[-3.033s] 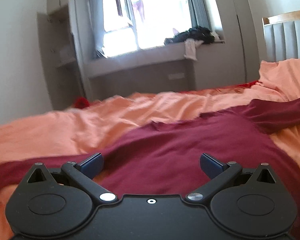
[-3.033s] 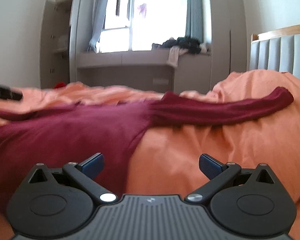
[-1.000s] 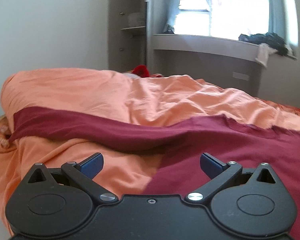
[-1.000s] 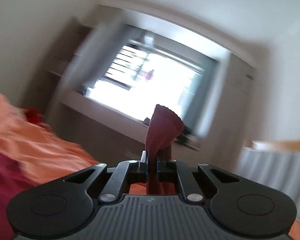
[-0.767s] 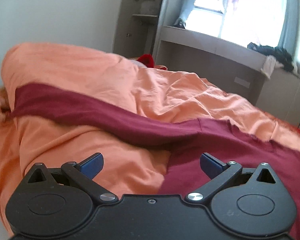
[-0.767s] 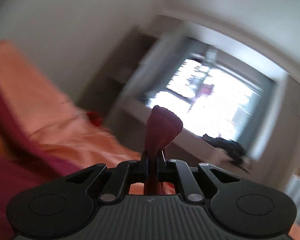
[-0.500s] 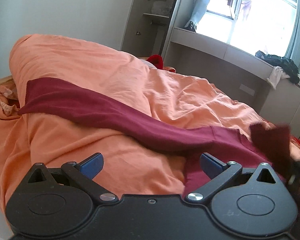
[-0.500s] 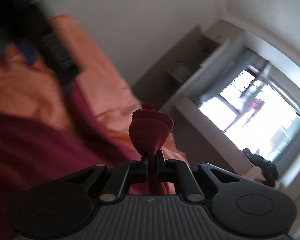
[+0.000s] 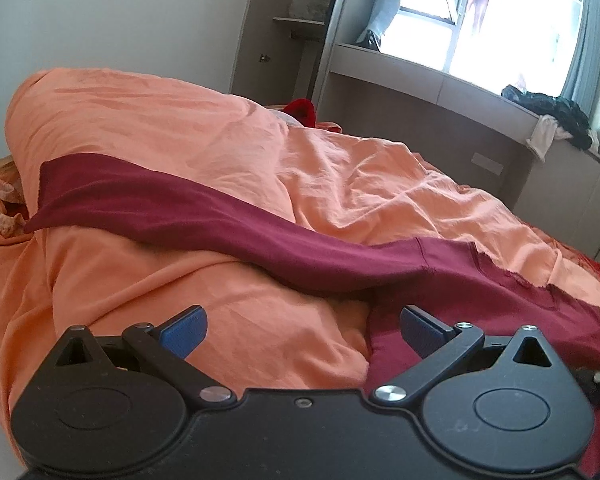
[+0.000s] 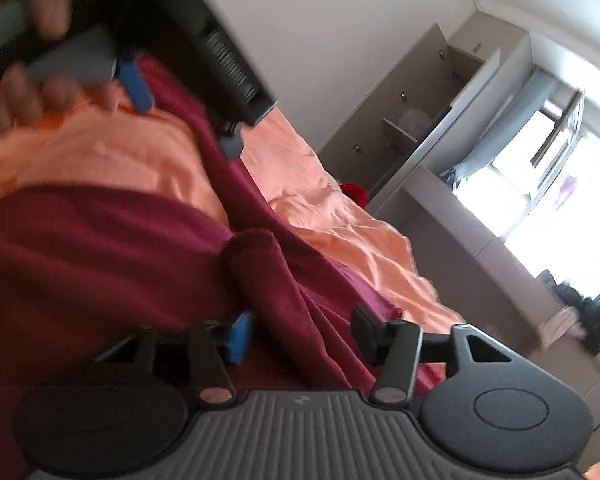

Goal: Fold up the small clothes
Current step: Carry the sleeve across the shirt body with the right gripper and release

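Observation:
A dark red long-sleeved top [image 9: 480, 300] lies on the orange bedding [image 9: 220, 168]. Its left sleeve [image 9: 172, 212] stretches flat to the left over a hump in the duvet. My left gripper [image 9: 302, 330] is open and empty, low over the bedding near the sleeve's armpit. In the right wrist view my right gripper [image 10: 300, 334] is open, and the other sleeve [image 10: 272, 280] lies in a loose fold between its fingers, over the top's body [image 10: 80, 252]. The left gripper [image 10: 140, 80] and the hand on it show blurred at upper left.
A window ledge [image 9: 440, 80] with a heap of dark clothes [image 9: 556, 116] runs along the far wall. An open cupboard [image 9: 300, 36] stands beside it. A red item [image 9: 300, 110] lies past the bed's far edge. Patterned fabric [image 9: 0, 208] bunches at the left.
My right gripper carried the right sleeve across over the top's body and has opened, so the sleeve now lies loose. My left gripper shifted left towards the left sleeve and stayed open.

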`<state>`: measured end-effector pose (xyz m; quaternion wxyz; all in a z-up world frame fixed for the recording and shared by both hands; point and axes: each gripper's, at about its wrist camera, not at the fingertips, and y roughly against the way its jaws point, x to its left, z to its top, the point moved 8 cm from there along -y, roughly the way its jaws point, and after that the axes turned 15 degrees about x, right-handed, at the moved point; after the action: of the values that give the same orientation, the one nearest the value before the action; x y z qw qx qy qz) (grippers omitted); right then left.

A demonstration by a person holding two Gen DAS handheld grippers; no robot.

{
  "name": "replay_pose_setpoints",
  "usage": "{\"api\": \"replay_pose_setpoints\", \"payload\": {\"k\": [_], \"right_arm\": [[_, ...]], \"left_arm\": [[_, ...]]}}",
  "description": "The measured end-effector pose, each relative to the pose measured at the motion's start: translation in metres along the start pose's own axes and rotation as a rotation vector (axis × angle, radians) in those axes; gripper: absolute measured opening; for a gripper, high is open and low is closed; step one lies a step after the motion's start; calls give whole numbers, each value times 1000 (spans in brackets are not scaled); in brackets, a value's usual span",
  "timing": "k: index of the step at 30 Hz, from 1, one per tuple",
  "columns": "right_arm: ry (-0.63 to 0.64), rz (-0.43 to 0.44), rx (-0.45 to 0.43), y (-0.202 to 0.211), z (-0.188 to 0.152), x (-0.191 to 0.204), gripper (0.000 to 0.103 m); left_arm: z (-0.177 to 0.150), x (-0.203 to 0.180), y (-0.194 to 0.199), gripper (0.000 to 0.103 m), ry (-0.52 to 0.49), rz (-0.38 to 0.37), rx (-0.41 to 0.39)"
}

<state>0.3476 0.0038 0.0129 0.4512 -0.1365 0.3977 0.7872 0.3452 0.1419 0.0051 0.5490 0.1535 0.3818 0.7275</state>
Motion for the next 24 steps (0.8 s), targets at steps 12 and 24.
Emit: {"api": "replay_pose_setpoints", "payload": {"k": [12,24], "right_arm": [[67,139,-58,38,-6,30,8],[-136,-41,-36,102,-86,-50,71]], "left_arm": [[-1,-3,-5,103,16,-23,13],[-21,-57,-24,103,-80,-131,76]]}}
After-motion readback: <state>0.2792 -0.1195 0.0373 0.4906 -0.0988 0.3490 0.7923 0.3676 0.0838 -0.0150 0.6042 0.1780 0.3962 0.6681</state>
